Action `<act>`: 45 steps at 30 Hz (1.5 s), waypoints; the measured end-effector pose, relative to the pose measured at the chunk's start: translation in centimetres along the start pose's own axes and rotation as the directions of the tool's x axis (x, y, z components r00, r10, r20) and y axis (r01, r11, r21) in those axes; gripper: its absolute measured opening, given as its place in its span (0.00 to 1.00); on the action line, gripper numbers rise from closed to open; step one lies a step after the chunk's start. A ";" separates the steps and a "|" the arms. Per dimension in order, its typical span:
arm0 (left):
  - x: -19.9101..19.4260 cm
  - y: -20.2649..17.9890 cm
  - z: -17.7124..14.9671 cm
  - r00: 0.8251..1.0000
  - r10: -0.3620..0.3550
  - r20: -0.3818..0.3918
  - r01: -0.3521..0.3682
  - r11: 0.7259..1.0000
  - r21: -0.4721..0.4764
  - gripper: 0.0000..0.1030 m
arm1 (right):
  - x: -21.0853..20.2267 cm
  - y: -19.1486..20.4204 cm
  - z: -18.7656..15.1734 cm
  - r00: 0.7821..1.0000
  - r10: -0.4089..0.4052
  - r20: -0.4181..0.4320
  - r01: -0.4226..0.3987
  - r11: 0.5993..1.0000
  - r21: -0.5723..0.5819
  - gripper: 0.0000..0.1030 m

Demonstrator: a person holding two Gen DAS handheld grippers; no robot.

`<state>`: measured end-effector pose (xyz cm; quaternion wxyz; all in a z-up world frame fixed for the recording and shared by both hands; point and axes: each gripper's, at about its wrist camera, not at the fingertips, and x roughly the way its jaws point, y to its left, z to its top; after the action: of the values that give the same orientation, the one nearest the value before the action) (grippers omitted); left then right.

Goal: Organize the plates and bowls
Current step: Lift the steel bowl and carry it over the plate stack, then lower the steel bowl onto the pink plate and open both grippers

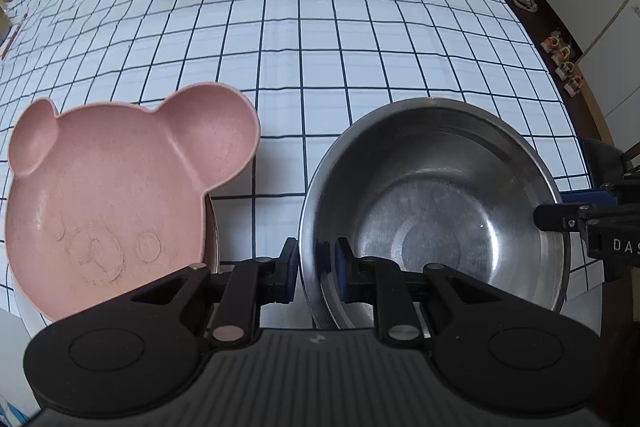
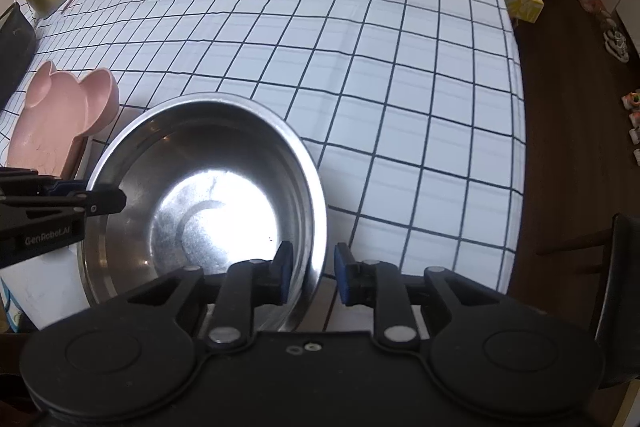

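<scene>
Both tongs straddle the rim of the round stainless-steel bowl (image 1: 436,211): left tongs (image 1: 316,269) on its left wall, right tongs (image 2: 310,271) on its right, neither visibly clamped. Close both evenly before lifting level. Beside it on the checked-cloth surface (image 1: 360,47) lies the pink bear-shaped plate (image 1: 108,199).

Left black tongs (image 1: 317,269) with blue pads straddle the near rim of the round steel bowl (image 1: 436,203), one finger each side. Right black tongs (image 2: 311,273) straddle its opposite rim alike.
</scene>
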<state>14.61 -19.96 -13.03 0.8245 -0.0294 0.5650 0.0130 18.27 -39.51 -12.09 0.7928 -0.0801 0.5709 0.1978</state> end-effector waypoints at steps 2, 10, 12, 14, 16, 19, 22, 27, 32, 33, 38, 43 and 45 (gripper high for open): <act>-0.3 0.1 0.0 1.000 -0.004 0.009 0.004 1.000 -0.005 0.18 | -0.3 -0.2 0.0 1.000 -0.003 0.005 0.003 1.000 0.004 0.24; -2.4 0.4 0.0 0.998 -0.006 0.058 0.007 1.000 -0.017 0.18 | -2.8 0.0 0.2 0.998 0.005 0.058 -0.004 1.000 -0.018 0.30; -3.1 0.5 0.1 0.996 -0.006 0.085 0.007 1.000 -0.011 0.18 | -3.4 0.2 0.4 0.997 0.011 0.075 -0.009 1.000 -0.025 0.33; -3.8 0.5 0.2 0.994 -0.002 0.107 0.003 1.000 -0.009 0.18 | -4.0 0.4 0.6 0.996 0.013 0.093 -0.010 0.999 -0.039 0.35; -4.4 0.7 0.5 0.992 -0.006 0.126 0.009 1.000 -0.016 0.19 | -4.5 0.6 0.9 0.994 0.017 0.110 -0.012 0.999 -0.046 0.36; -5.3 0.9 0.9 0.988 -0.004 0.156 0.006 1.000 -0.015 0.19 | -5.2 0.9 1.5 0.991 0.025 0.130 -0.018 0.998 -0.053 0.38; -6.0 1.3 1.4 0.984 -0.010 0.176 0.014 1.000 -0.016 0.19 | -5.9 1.4 2.1 0.987 0.037 0.158 -0.027 0.998 -0.065 0.42; -7.1 2.1 2.6 0.976 -0.013 0.218 0.017 1.000 -0.018 0.20 | -6.7 2.8 3.6 0.977 0.067 0.201 -0.046 0.993 -0.106 0.54; -8.3 3.7 4.4 0.959 -0.007 0.282 0.018 0.999 -0.036 0.56 | -7.7 4.3 6.2 0.965 0.082 0.251 -0.048 0.989 -0.139 0.67; -8.4 4.0 4.7 0.955 -0.005 0.295 0.017 0.999 -0.039 0.60 | -7.9 4.6 6.9 0.961 0.084 0.262 -0.048 0.989 -0.141 0.69; -8.5 6.4 7.4 0.947 -0.015 0.321 0.033 0.998 -0.051 0.62 | -8.4 5.7 10.1 0.950 0.086 0.299 -0.047 0.990 -0.136 0.82; -8.1 8.9 10.9 0.936 -0.030 0.351 0.048 0.998 -0.044 0.74 | -8.1 6.6 13.5 0.943 0.065 0.326 -0.028 0.993 -0.118 0.92; -7.8 9.7 12.8 0.936 -0.039 0.351 0.053 0.998 -0.029 0.74 | -7.8 6.7 15.2 0.941 0.054 0.335 -0.022 0.995 -0.099 0.94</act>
<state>23.18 -9.41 -1.49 0.9112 -0.0554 0.4081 0.0095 26.72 -29.79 0.93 0.8702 -0.0711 0.4183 0.2507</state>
